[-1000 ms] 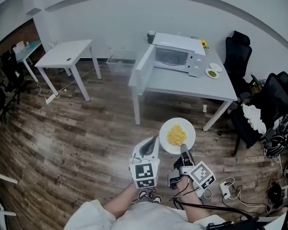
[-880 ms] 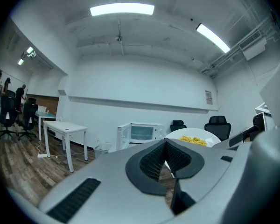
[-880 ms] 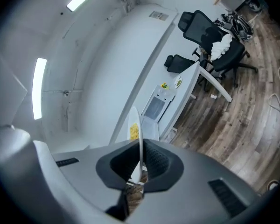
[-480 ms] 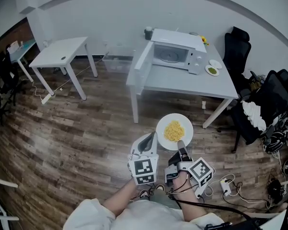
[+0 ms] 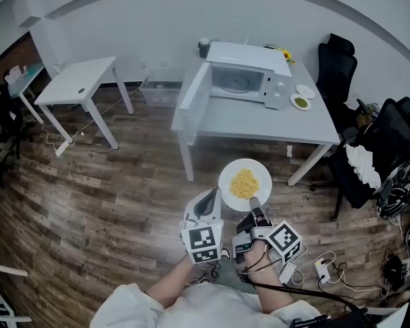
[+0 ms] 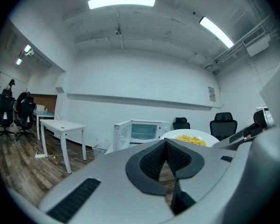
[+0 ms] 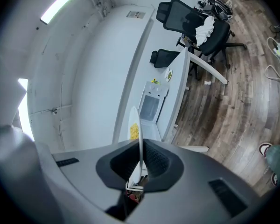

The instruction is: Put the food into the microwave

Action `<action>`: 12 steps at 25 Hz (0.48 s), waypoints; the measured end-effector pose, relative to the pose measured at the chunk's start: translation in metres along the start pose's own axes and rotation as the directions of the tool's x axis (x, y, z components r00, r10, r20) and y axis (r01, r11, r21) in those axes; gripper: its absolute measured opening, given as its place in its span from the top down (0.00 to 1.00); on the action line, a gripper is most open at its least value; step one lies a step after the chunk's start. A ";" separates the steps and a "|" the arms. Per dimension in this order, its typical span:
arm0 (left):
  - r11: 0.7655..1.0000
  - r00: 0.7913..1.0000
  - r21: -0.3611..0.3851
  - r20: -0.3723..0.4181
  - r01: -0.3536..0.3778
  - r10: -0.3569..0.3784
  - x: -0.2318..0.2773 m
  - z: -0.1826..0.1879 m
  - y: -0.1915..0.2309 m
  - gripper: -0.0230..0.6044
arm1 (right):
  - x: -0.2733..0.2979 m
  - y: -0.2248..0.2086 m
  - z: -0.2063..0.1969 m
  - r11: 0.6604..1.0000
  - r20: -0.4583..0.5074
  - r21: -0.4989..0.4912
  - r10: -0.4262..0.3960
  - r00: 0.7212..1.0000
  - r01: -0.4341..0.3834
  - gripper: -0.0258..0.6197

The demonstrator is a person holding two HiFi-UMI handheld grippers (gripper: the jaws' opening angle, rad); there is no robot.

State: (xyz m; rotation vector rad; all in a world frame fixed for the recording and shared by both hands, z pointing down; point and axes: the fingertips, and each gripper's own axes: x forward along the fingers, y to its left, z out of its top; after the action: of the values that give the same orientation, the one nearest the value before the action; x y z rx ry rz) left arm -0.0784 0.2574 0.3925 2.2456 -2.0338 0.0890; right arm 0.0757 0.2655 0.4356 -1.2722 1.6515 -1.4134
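Observation:
A white plate [image 5: 244, 184] of yellow noodles [image 5: 244, 182] hangs over the wooden floor, just short of the grey table [image 5: 287, 128]. My right gripper [image 5: 254, 205] is shut on the plate's near rim; in the right gripper view the plate [image 7: 138, 125] stands edge-on between the pads. The white microwave [image 5: 244, 79] sits at the table's far side with its door [image 5: 194, 94] swung open to the left. Beside the plate, my left gripper [image 5: 210, 197] is shut and holds nothing. In the left gripper view, the microwave [image 6: 142, 130] and plate [image 6: 191, 136] show ahead.
A small dish of green food [image 5: 301, 102] and another small plate [image 5: 306, 92] lie right of the microwave. A white side table [image 5: 78, 80] stands at the left. Black office chairs [image 5: 389, 142] crowd the right. A power strip and cables [image 5: 321, 270] lie on the floor.
Both grippers and the plate have moved forward toward the grey table; the table and microwave now sit closer. The right gripper's hold on the plate is unchanged.

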 end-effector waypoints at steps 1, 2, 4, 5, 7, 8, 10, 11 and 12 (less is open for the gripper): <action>1.000 1.000 0.000 0.002 -0.003 0.003 0.008 0.003 -0.001 0.96 | 0.006 0.000 0.006 1.000 0.000 0.003 0.000 1.000 0.000 0.92; 1.000 1.000 0.000 0.005 -0.006 0.006 0.016 0.005 -0.002 0.96 | 0.013 0.000 0.012 1.000 -0.001 0.006 0.000 1.000 0.000 0.92; 1.000 1.000 -0.001 0.007 -0.015 0.015 0.033 0.010 -0.005 0.96 | 0.027 0.000 0.025 1.000 -0.004 0.014 -0.001 1.000 0.001 0.92; 1.000 1.000 -0.001 0.007 -0.020 0.020 0.041 0.011 -0.006 0.96 | 0.033 -0.001 0.031 1.000 -0.006 0.019 -0.001 1.000 0.001 0.92; 1.000 1.000 0.001 0.007 -0.029 0.029 0.056 0.014 -0.008 0.96 | 0.047 -0.002 0.042 1.000 -0.011 0.027 0.000 1.000 0.000 0.92; 0.999 0.999 0.002 0.008 -0.034 0.034 0.063 0.015 -0.010 0.96 | 0.053 -0.002 0.048 1.000 -0.013 0.030 0.002 1.000 -0.001 0.92; 0.999 0.999 0.005 0.011 -0.042 0.042 0.077 0.019 -0.012 0.96 | 0.065 -0.002 0.059 0.999 -0.016 0.033 0.004 1.000 -0.004 0.92; 0.999 0.999 0.006 0.012 -0.047 0.047 0.084 0.020 -0.013 0.96 | 0.071 -0.002 0.064 0.999 -0.018 0.033 0.006 1.000 -0.005 0.92; 0.999 0.999 0.005 0.012 -0.053 0.053 0.090 0.021 -0.014 0.96 | 0.077 -0.002 0.068 0.999 -0.020 0.034 0.007 1.000 -0.006 0.92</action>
State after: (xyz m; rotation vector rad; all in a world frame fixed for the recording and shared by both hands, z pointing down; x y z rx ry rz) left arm -0.0562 0.1670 0.3822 2.2003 -2.1020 0.0859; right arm 0.1105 0.1686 0.4312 -1.2360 1.6373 -1.4488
